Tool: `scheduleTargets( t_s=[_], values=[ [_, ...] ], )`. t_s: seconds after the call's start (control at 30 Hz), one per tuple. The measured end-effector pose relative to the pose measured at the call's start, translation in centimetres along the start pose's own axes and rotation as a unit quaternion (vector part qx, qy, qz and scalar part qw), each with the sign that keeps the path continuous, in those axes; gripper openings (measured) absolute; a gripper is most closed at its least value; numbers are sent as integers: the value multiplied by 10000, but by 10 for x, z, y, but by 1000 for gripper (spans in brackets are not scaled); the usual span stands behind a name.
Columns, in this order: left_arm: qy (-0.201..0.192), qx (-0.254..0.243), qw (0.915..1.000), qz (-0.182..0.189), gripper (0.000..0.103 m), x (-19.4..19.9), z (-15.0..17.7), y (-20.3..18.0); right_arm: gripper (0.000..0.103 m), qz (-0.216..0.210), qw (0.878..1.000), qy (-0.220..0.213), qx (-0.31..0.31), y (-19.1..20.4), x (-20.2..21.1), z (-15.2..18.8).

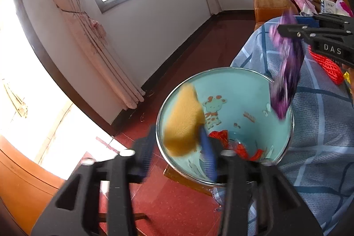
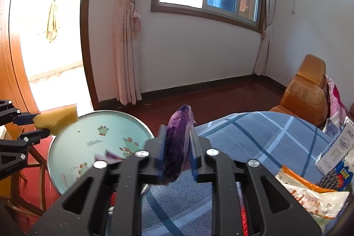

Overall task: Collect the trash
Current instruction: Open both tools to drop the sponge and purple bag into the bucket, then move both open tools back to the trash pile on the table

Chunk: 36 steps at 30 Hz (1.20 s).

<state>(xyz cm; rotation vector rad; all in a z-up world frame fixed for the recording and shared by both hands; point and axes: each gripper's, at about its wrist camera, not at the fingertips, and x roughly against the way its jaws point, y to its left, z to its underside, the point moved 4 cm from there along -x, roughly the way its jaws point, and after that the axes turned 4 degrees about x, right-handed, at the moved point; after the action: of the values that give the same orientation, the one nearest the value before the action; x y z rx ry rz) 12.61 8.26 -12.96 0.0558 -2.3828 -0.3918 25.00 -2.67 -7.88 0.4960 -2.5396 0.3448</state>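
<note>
A teal bin with cartoon animals and a metal rim stands beside a blue checked cover. Red wrappers lie at its bottom. My left gripper is over the near rim, its jaws apart. A yellow sponge, blurred, sits at the tips against the right finger only, clear of the left one. From the right wrist view, the left gripper has the sponge at its fingertips. My right gripper is at the bin's right edge. A purple wrapper hangs loose between its fingers, and looks smeared over the rim.
The blue checked cover lies over a raised surface on the right. It carries snack bags and a carton. An orange sofa stands behind it. The bin rests on a wooden stool above the red floor. A bright doorway is at the left.
</note>
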Motion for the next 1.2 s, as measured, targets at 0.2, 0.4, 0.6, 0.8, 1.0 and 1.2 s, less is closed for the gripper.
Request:
scheduleTargets(
  t_s=[0.2, 0.4, 0.6, 0.8, 1.0, 1.2],
  values=[
    [-3, -5, 10000, 54, 55, -1, 1, -7, 48, -24, 9999, 100, -48, -1, 0, 4],
    [20, 18, 9999, 134, 56, 0, 3, -16, 54, 127, 9996, 186, -149, -9, 21, 11],
    [37, -94, 9988, 487, 57, 7, 3, -51, 58, 690, 9969, 170, -351, -50, 86, 38],
    [-102, -370, 9946, 960, 57, 20, -11, -108, 64, 1614, 9817, 261, -978, -121, 155, 91],
    [-298, -611, 9874, 1431, 57, 41, -29, -170, 65, 2185, 9595, 523, -1701, -177, 198, 156],
    [-455, -762, 9802, 1772, 57, 59, -42, -218, 67, 2562, 9451, 648, -1921, -197, 223, 194]
  ],
)
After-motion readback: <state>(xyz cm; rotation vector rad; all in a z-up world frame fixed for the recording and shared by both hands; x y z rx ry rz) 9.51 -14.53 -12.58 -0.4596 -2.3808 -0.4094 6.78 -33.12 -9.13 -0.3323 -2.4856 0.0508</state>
